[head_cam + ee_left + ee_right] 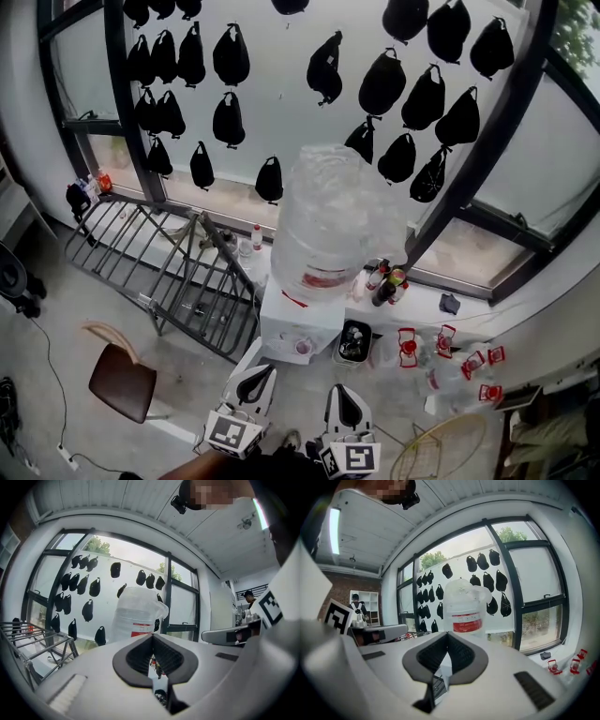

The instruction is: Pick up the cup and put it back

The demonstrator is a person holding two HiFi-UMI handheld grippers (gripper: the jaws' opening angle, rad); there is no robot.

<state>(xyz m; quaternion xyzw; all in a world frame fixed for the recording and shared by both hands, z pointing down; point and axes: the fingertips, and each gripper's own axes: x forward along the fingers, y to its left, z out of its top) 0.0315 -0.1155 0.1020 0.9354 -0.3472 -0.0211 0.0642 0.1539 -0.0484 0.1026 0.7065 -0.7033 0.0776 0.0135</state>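
A small clear cup (303, 347) stands in the alcove of the white water dispenser (281, 323), under the big clear water bottle (328, 225). Both grippers hang low at the frame's bottom, well short of the dispenser. My left gripper (259, 371) is shut with nothing in it, and its jaw tips meet in the left gripper view (151, 638). To its right, my right gripper (349, 390) is also shut and empty (446, 637). Both gripper views point up at the bottle (136, 616) (465, 606). I cannot make out the cup in them.
A black bin (354, 340) sits right of the dispenser, with bottles (384, 281) on the sill behind. Red-handled clear containers (408, 345) lie on the floor at right. A metal drying rack (150, 253) and a brown chair (122, 380) stand at left, a wire stool (441, 450) at lower right.
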